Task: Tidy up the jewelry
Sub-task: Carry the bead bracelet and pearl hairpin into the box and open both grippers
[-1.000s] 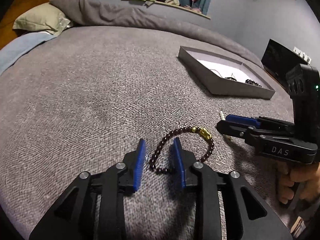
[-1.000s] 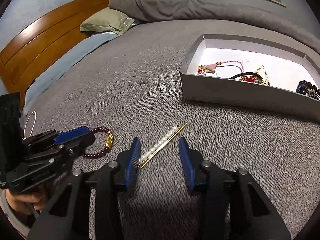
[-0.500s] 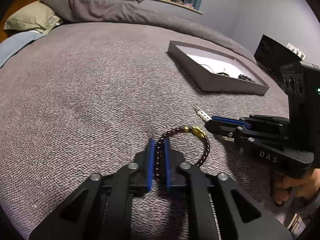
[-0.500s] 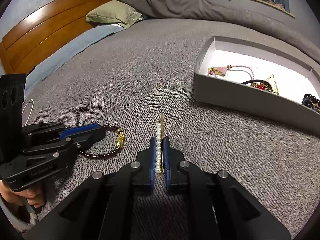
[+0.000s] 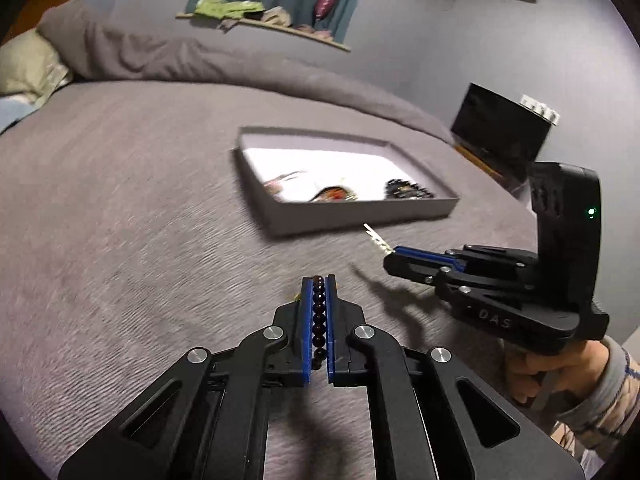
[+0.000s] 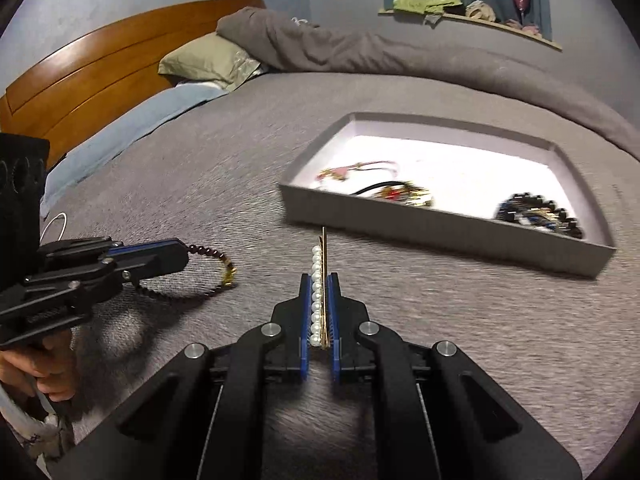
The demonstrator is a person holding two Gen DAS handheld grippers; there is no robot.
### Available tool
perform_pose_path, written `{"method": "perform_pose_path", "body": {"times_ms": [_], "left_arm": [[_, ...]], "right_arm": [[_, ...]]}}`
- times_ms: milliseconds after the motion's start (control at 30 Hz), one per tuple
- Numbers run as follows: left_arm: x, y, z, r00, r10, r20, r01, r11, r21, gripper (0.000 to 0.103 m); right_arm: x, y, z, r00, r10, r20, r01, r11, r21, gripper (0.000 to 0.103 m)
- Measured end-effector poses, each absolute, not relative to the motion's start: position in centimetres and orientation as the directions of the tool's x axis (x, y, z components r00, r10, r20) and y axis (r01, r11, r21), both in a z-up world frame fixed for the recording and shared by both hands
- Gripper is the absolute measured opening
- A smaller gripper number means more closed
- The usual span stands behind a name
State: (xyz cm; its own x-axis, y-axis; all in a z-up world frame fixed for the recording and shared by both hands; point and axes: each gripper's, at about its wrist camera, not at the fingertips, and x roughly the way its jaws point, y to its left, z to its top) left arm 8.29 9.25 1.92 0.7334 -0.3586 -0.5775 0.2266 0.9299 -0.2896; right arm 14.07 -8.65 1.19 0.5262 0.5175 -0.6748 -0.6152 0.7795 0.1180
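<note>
My left gripper (image 5: 319, 300) pinches the bracelet (image 6: 208, 276), limp and swinging below. My right gripper (image 6: 319, 304) clamps the hairpin (image 6: 320, 280) lengthwise: stiff, light, slippery. Both hang above the bed; the box (image 6: 440, 228) waits at one o'clock.

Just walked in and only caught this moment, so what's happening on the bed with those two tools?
A person is tidying jewelry with a pair of tongs in each hand. The left tongs are shut on a dark beaded bracelet, and the right tongs are shut on a pearl hair pin. Both pieces are held just above the grey bedspread, short of the open grey box that already holds other pieces.
</note>
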Motion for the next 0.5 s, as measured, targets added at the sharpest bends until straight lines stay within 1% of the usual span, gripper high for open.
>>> {"method": "perform_pose_path", "body": {"times_ms": [267,500], "left_arm": [[9.4,5.1,4.0,0.734,-0.387,-0.558,0.297,0.922,-0.248,0.006],[11.2,3.1,4.9,0.735,-0.388,-0.556,0.319,0.922,-0.221,0.006]], "right_arm": [[15.0,-13.0,2.2,0.573,0.501,-0.648,-0.568,0.813,0.126,0.008],[15.8,-15.9,2.9,0.605,0.488,-0.629,-0.534,0.835,0.133,0.008]]}}
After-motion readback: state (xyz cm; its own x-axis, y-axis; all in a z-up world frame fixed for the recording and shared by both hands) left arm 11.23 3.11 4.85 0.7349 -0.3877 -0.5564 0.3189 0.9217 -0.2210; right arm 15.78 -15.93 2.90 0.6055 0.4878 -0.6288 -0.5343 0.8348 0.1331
